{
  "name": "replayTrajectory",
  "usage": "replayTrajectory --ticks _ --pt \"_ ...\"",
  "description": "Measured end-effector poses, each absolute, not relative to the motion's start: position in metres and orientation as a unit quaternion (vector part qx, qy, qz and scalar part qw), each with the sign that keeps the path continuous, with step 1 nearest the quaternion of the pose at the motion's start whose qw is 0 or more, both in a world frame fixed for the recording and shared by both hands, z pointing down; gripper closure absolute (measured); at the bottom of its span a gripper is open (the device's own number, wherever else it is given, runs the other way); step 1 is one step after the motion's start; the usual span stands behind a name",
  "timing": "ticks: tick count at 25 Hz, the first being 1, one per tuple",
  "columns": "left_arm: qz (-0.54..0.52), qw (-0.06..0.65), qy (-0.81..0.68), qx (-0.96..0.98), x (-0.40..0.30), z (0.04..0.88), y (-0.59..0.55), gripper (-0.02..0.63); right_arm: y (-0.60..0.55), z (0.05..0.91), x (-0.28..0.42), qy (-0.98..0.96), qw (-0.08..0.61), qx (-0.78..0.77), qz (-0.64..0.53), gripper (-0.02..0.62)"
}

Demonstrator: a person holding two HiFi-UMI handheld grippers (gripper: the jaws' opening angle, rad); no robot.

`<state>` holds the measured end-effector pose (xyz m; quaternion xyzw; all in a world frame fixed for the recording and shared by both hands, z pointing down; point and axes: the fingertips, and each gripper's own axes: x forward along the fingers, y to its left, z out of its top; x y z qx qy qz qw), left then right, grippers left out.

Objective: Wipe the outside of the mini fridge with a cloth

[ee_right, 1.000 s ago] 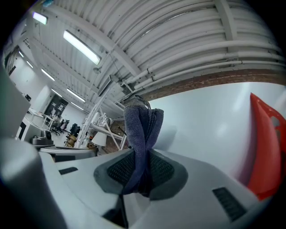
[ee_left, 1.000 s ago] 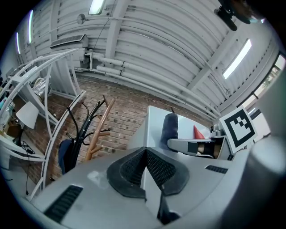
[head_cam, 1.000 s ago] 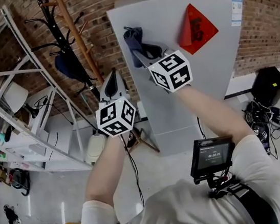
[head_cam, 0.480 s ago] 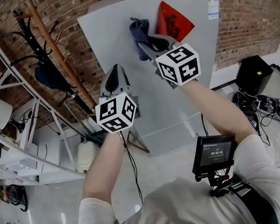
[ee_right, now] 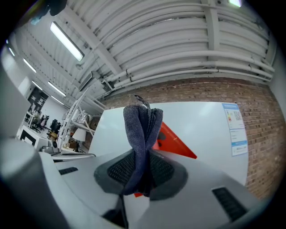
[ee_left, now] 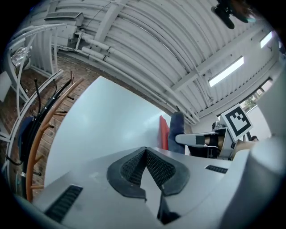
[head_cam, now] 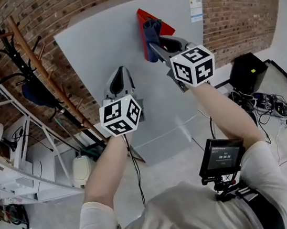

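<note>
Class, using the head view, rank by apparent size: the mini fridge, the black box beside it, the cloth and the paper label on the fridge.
1. mini fridge
2. black box
3. cloth and paper label: they look about alike, so I leave them tied.

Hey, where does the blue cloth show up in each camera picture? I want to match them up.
Head view: upper centre, the blue cloth is held in the right gripper in front of the fridge.
Left gripper view: right of centre.
Right gripper view: centre, upright between the jaws.
Shared landmark: the red sticker on the fridge, beside or behind the cloth.
</note>
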<state>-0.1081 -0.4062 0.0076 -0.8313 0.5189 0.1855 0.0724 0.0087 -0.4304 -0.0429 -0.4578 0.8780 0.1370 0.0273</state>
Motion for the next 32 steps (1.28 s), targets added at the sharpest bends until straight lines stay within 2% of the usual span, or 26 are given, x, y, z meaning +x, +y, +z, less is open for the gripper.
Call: replayTrajectory --ticks 21,32 --pt "0.190 0.081 0.492 -0.846 -0.002 0.000 -0.433 0.603 -0.501 -0.029 0.211 0.821 0.034 -0.563 0.089 0.508" --pt "0.189 0.078 0.502 -0.840 -0.017 0.006 -0.425 0.603 -0.498 -0.025 0.211 0.816 0.044 -0.570 0.081 0.506"
